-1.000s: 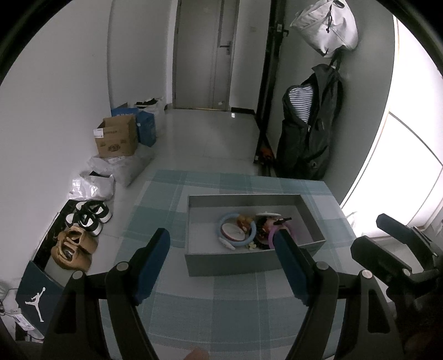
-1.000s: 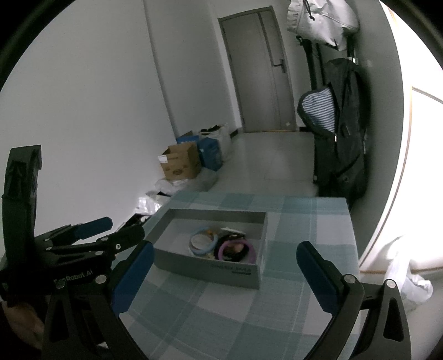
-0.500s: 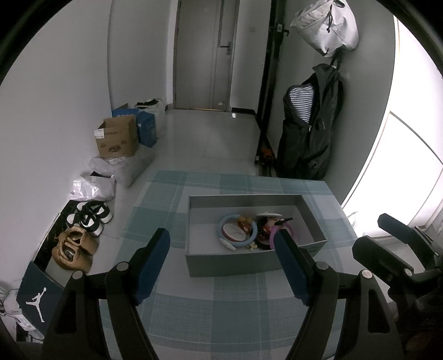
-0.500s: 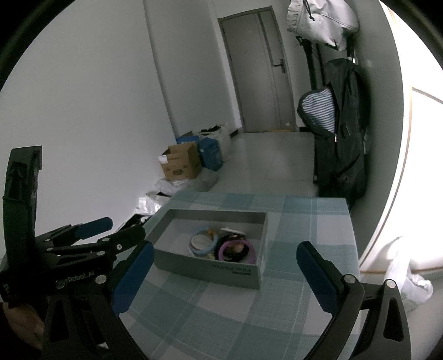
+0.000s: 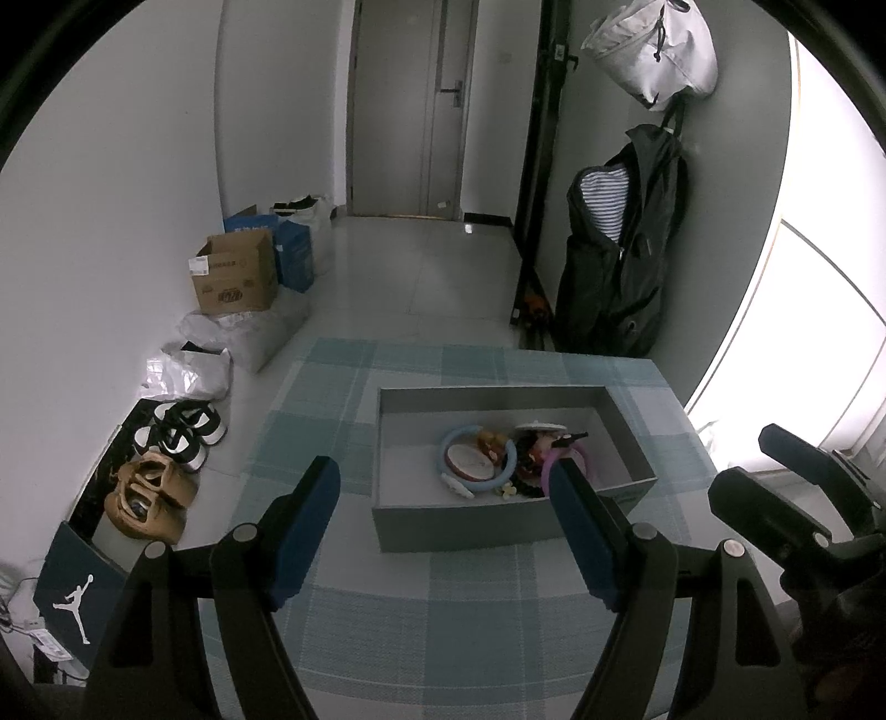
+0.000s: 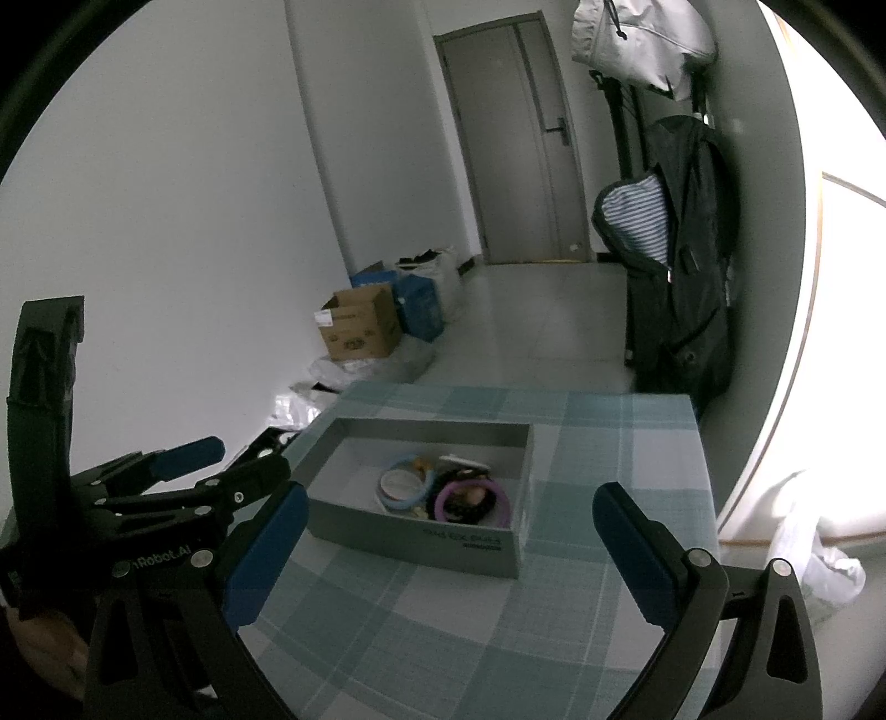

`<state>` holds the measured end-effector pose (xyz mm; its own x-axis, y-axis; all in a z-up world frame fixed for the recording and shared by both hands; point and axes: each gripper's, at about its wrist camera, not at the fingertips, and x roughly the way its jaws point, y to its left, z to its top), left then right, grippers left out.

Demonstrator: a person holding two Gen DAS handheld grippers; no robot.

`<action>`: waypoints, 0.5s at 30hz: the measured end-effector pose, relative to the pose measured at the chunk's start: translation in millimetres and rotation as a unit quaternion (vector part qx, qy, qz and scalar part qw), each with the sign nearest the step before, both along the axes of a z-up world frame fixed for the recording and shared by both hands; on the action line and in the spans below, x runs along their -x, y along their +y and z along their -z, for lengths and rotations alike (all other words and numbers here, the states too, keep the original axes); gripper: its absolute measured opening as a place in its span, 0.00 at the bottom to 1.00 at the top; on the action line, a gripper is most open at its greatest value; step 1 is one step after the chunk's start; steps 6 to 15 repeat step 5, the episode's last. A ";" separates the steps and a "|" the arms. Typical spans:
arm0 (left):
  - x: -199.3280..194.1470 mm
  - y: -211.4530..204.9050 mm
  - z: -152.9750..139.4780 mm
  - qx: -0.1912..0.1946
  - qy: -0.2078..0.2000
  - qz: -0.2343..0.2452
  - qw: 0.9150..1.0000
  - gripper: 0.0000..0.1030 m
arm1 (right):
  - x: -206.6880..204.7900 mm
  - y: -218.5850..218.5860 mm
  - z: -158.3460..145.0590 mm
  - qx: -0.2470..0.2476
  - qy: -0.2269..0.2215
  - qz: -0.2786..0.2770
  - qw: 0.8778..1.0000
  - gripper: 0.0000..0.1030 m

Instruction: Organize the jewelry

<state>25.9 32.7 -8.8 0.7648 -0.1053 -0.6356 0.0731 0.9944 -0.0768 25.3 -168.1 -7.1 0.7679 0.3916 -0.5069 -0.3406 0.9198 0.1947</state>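
Note:
A grey cardboard box [image 5: 459,526] [image 6: 421,540] stands on a table with a blue-green checked cloth [image 5: 443,626] [image 6: 443,637]. Inside lie a light blue ring [image 5: 451,440] [image 6: 407,501], a purple ring [image 5: 548,468] [image 6: 470,487], dark hair bands and small ornaments. My left gripper [image 5: 446,490] is open and empty, held just before the box's near wall; it also shows at the left of the right wrist view [image 6: 221,471]. My right gripper [image 6: 451,515] is open and empty, near the box's front corner; it also shows at the right of the left wrist view [image 5: 775,471].
Left of the table, on the floor, are shoes [image 5: 177,429], plastic bags [image 5: 238,338] and cardboard boxes [image 5: 235,274]. A dark jacket [image 5: 626,255] and a white bag [image 5: 653,44] hang on the right wall. A closed door [image 5: 410,105] is at the far end.

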 end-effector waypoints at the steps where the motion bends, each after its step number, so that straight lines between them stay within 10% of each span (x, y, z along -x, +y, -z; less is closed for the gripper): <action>1: 0.1 -0.3 0.3 0.000 -0.001 0.001 1.000 0.72 | -0.1 -0.3 -0.1 0.000 0.000 0.000 1.000 1.00; 15: 0.2 -2.7 1.5 -0.001 -0.004 0.005 1.000 0.72 | 0.8 -1.9 -0.4 0.000 0.001 0.001 1.000 1.00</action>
